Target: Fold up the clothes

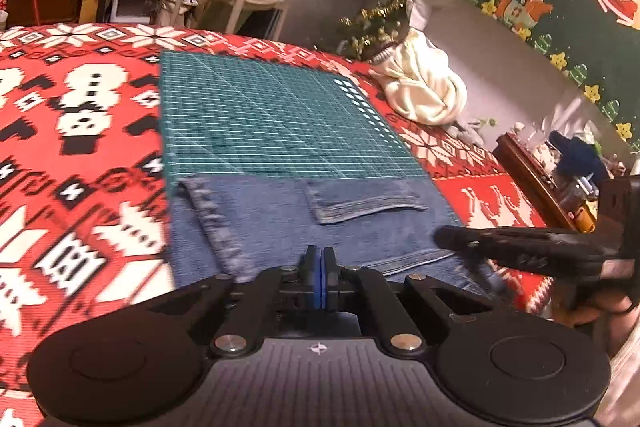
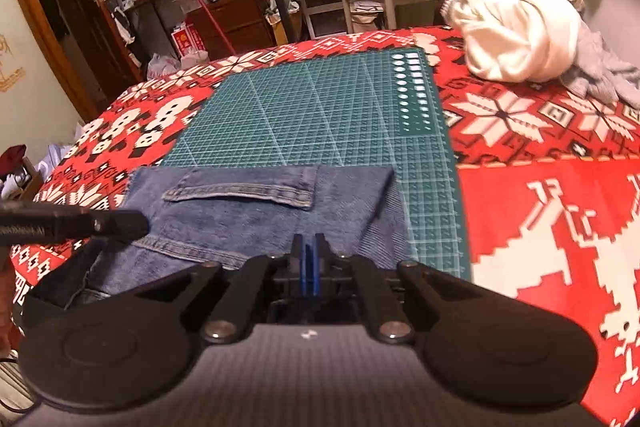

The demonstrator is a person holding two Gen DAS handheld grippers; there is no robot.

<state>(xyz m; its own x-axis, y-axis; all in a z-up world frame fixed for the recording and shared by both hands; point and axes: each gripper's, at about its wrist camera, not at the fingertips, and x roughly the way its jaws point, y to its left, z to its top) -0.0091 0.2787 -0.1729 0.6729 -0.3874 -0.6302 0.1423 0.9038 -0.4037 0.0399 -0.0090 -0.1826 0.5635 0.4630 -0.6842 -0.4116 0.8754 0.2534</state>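
While your left tool (image 1: 319,255) and right tool (image 2: 308,243) both sit with jaws pressed together, holding nothing, the folded jeans (image 2: 256,219) lie on the near edge of the green cutting mat (image 2: 320,107), just beyond both tools.

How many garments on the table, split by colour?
Blue: 1, the denim jeans on the green cutting mat
White: 1, the bundled white garment
Grey: 1, the crumpled grey garment beside the white one
Total: 3
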